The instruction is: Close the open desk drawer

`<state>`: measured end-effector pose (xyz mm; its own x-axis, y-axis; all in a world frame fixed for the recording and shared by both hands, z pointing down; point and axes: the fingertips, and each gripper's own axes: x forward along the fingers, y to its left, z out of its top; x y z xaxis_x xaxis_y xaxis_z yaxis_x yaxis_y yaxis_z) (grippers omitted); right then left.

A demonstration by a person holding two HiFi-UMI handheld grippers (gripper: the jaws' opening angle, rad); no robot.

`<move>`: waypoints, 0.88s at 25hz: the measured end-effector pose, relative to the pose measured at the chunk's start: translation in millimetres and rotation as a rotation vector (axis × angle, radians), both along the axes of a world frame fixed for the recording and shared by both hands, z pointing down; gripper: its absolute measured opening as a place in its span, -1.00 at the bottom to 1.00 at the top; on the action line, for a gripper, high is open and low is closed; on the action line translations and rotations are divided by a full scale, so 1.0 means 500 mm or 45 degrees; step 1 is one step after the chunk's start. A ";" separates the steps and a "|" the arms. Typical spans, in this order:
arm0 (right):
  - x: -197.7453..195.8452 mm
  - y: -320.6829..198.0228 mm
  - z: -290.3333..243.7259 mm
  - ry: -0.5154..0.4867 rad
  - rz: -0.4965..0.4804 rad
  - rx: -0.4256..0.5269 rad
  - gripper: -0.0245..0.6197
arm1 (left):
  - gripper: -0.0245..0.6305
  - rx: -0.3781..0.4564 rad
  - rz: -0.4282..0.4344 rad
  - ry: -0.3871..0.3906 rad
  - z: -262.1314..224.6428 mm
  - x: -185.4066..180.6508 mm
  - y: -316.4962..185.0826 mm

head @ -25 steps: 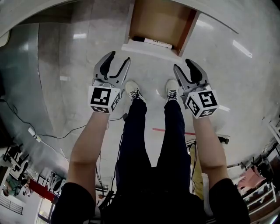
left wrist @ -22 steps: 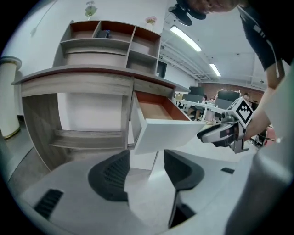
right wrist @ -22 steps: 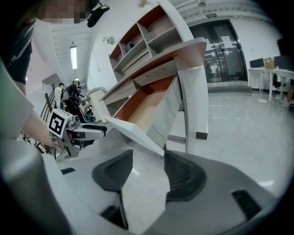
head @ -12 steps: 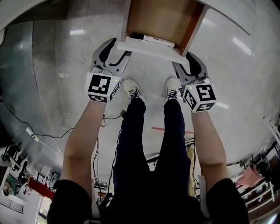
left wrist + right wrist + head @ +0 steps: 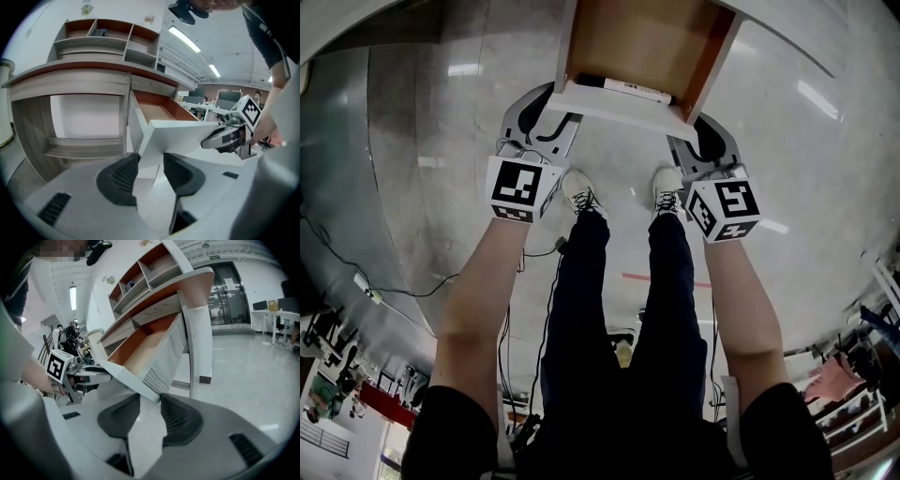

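Note:
The open drawer (image 5: 637, 42) juts from the white desk, wood-brown inside, with a white front panel (image 5: 619, 101). A black-and-white marker-like item (image 5: 623, 87) lies inside, against the front. My left gripper (image 5: 551, 105) is at the panel's left corner. In the left gripper view that corner (image 5: 183, 136) fills the gap between the pads of my left gripper (image 5: 150, 164). My right gripper (image 5: 698, 131) holds the right corner, whose edge (image 5: 119, 373) sits between the ribbed pads of my right gripper (image 5: 150, 404). Both sets of jaws have just been closing onto the panel.
The desk (image 5: 70, 77) carries a shelf hutch (image 5: 108, 40) and stands on a side leg (image 5: 194, 348). The person's shoes (image 5: 581, 192) are just below the drawer. Cables (image 5: 394, 281) trail over the floor at left, and a red tape line (image 5: 661, 278) crosses it.
Both grippers moved forward from open floor to the drawer front's two corners, and their jaws narrowed from wide open onto the panel.

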<state>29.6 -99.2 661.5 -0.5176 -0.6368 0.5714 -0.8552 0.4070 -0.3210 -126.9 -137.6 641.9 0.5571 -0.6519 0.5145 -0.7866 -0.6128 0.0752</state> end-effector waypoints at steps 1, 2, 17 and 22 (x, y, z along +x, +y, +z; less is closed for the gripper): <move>0.001 0.001 -0.003 -0.001 0.002 0.001 -0.46 | -0.39 0.001 -0.004 0.003 -0.003 0.000 0.002; 0.002 0.003 -0.009 -0.002 0.002 0.006 -0.46 | -0.39 0.002 -0.010 0.009 -0.007 0.001 0.005; 0.045 -0.066 -0.133 -0.004 0.075 0.142 -0.48 | -0.45 0.097 -0.055 0.069 -0.125 0.030 -0.040; 0.046 -0.068 -0.134 0.013 0.103 0.151 -0.48 | -0.46 0.096 -0.077 0.076 -0.125 0.032 -0.043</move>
<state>52.8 -133.4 594.5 -0.4563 -0.7396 0.4948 -0.8897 0.3711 -0.2658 -110.7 -159.1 579.5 0.5436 -0.7209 0.4298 -0.8179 -0.5701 0.0783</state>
